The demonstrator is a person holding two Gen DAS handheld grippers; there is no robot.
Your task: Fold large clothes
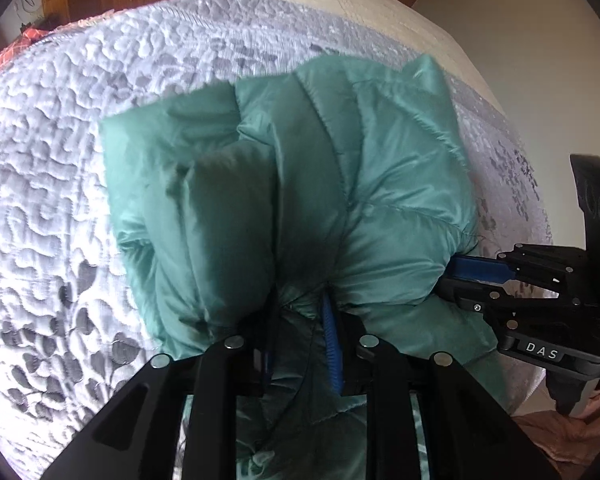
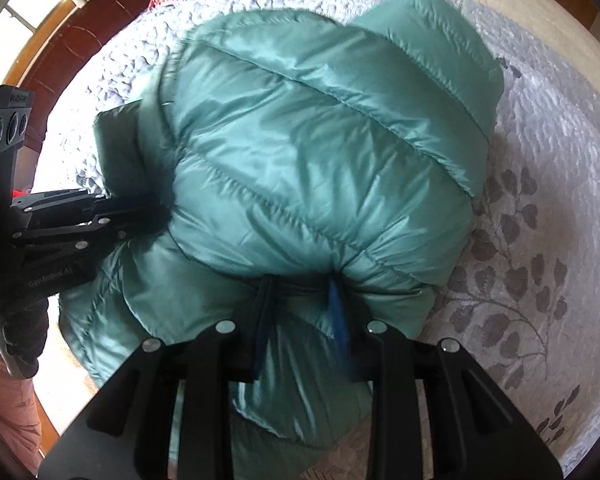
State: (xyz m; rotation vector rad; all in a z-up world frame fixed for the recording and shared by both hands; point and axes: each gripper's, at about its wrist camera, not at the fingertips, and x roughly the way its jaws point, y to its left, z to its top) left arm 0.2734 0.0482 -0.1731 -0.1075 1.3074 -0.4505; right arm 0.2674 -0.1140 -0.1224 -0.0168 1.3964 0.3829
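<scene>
On top of a pale lilac quilted bedspread with grey leaf embroidery [image 1: 52, 184], a puffy sea-green quilted down jacket [image 1: 284, 184] is seen bunched into a thick mound, its stitched panels fanning away from the near edge. That near edge is gathered at the left gripper [image 1: 300, 320], whose black jaws are set only a little apart with a thick pinch of green fabric pressed between them; a blue ribbed pad is seen against the cloth on one side. From the right wrist view the same jacket [image 2: 324, 140] is shown swelling upward and away, glossy and creased, with a cuffed sleeve end pointing toward the far side of the bed. The right gripper [image 2: 300, 304] is likewise closed down on a fold of the jacket's near edge, narrow gap, fabric squeezed between black finger and blue pad. Each gripper is caught in the other's view, at the side of the mound, its tips buried in green fabric. A dark reddish wooden headboard [image 2: 80, 52] is glimpsed beyond the bedspread, and a patch of red patterned cloth [image 1: 16, 48] is noted at the far corner.
</scene>
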